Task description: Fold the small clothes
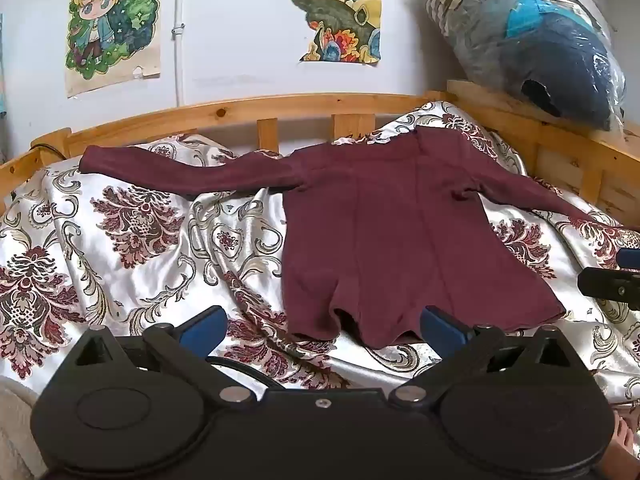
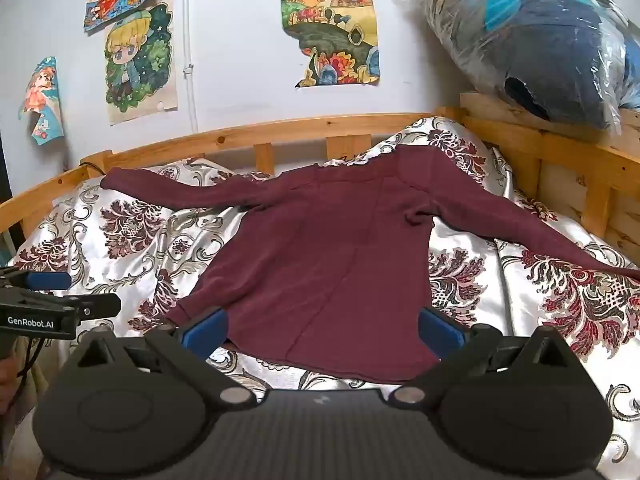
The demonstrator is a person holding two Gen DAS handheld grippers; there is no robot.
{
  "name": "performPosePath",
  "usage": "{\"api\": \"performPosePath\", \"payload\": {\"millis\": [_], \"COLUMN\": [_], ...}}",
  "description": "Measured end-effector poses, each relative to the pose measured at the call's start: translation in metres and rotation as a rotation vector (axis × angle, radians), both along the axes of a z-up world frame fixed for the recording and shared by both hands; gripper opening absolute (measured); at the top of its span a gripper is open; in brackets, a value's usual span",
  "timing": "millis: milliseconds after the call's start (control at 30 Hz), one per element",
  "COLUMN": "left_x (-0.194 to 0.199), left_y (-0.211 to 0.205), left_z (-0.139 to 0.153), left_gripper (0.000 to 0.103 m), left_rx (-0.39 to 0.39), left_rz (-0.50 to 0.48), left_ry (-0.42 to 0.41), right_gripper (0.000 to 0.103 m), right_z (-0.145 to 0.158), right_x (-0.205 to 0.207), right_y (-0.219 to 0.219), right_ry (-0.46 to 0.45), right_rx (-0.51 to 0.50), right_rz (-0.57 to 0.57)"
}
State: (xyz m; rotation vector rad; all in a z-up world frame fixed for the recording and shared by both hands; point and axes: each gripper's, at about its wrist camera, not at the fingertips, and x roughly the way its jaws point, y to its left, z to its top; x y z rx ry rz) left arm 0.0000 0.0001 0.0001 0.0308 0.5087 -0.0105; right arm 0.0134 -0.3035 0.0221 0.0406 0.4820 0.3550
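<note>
On the bedspread (image 2: 560, 292) a maroon top (image 2: 320, 264) lies flat, unfolded; left gripper (image 1: 322, 326) and right gripper (image 2: 322, 328) gape empty. Next, I judge: grasp a sleeve.

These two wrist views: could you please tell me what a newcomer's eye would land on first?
First, the maroon long-sleeved top spread flat mid-bed, sleeves out to both sides, on a shiny floral bedspread. Next, the cartoon posters on the wall behind the wooden bed rail, and the plastic-wrapped bundle at upper right. Both open grippers, left and right, sit at the hem.
</note>
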Motion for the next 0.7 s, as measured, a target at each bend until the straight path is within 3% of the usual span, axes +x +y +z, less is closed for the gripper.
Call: {"api": "performPosePath", "payload": {"millis": [700], "left_x": [-0.0001], "left_y": [0.0001], "left_z": [0.0001], "left_gripper": [0.102], "left_rx": [-0.003], "left_rz": [0.002], "left_ry": [0.003], "right_gripper": [0.103], "right_z": [-0.0009], "right_x": [0.0019], "right_y": [-0.0032], "right_ry": [0.002], "right_rx": [0.0], "right_rz": [-0.003]}}
